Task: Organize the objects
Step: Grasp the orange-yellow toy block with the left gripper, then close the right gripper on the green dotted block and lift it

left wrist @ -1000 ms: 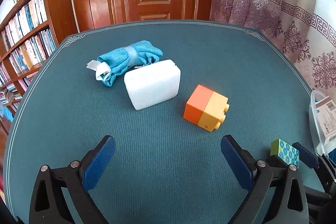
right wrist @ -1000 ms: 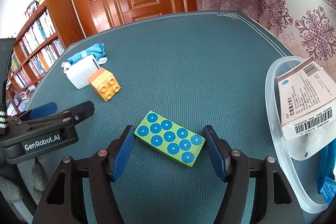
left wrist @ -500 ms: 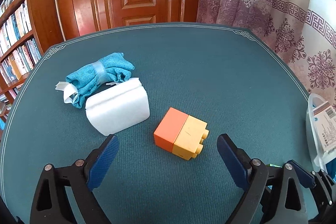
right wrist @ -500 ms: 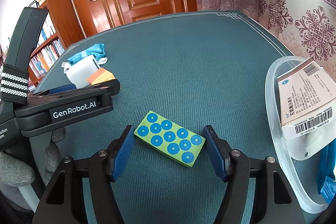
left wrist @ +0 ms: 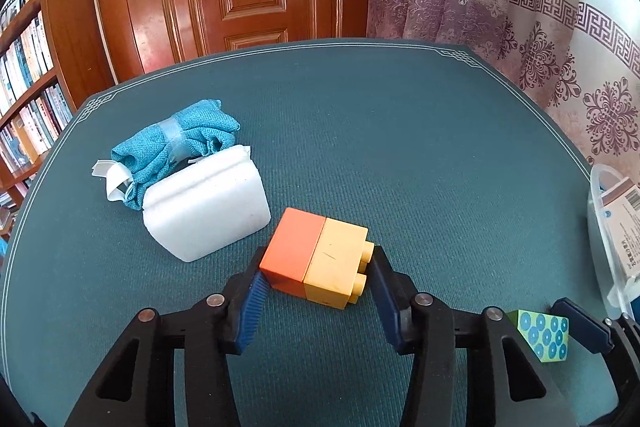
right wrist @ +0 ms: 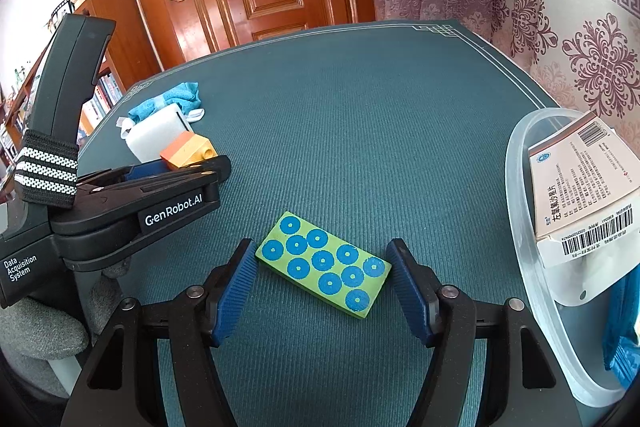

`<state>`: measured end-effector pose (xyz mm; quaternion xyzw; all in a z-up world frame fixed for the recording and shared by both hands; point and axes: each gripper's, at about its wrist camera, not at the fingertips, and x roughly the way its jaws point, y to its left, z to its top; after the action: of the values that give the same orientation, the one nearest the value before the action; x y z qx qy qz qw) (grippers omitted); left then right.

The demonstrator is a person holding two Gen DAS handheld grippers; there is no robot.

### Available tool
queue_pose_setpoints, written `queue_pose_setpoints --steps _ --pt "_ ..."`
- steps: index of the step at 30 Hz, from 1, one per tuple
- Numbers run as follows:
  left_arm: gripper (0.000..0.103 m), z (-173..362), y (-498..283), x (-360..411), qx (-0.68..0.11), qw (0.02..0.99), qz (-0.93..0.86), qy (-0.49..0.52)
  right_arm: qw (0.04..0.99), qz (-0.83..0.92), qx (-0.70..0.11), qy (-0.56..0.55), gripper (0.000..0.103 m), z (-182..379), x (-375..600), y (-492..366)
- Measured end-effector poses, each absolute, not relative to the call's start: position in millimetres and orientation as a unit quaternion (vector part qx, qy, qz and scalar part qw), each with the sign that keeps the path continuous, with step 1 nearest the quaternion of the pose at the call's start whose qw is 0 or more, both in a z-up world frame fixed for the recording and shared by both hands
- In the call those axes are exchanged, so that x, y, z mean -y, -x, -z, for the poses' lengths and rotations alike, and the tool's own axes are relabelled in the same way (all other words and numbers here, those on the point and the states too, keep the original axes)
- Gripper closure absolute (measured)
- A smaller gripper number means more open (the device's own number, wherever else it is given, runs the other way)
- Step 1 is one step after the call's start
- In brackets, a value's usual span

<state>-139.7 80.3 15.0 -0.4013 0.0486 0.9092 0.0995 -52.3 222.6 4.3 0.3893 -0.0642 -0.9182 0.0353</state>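
Observation:
An orange and yellow toy brick [left wrist: 320,259] lies on its side on the teal table [left wrist: 400,131]. My left gripper [left wrist: 316,281] is closing on it, one pad against the orange end and the other against the yellow studs. The right wrist view shows that left gripper [right wrist: 192,163] at the brick [right wrist: 188,149] too. A green block with blue dots [right wrist: 324,265] lies flat between the pads of my right gripper [right wrist: 322,269], and both pads touch its corners. The left wrist view shows this block [left wrist: 542,335] at the lower right.
A white foam block [left wrist: 208,211] and a taped blue cloth bundle [left wrist: 176,139] lie just left of the brick. At the table's right edge a clear plastic bin [right wrist: 520,227] holds a medicine box [right wrist: 580,195] and something blue [right wrist: 624,327]. Behind stand a door, bookshelf and curtain.
My left gripper moved forward to the brick, and its wide-open jaws closed onto the brick's two ends. The right gripper and green block stayed still.

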Motion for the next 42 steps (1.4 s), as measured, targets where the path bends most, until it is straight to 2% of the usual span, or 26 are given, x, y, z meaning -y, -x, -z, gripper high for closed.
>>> queue_pose_setpoints --steps 31,42 --pt "0.052 -47 112 -77 -0.036 0.121 -0.93 0.345 0.045 0.919 0.071 -0.385 0.036 -6 -228 51" --pt "0.052 -52 111 -72 -0.022 0.12 -0.931 0.343 0.021 0.918 0.029 -0.396 0.035 -5 -215 57"
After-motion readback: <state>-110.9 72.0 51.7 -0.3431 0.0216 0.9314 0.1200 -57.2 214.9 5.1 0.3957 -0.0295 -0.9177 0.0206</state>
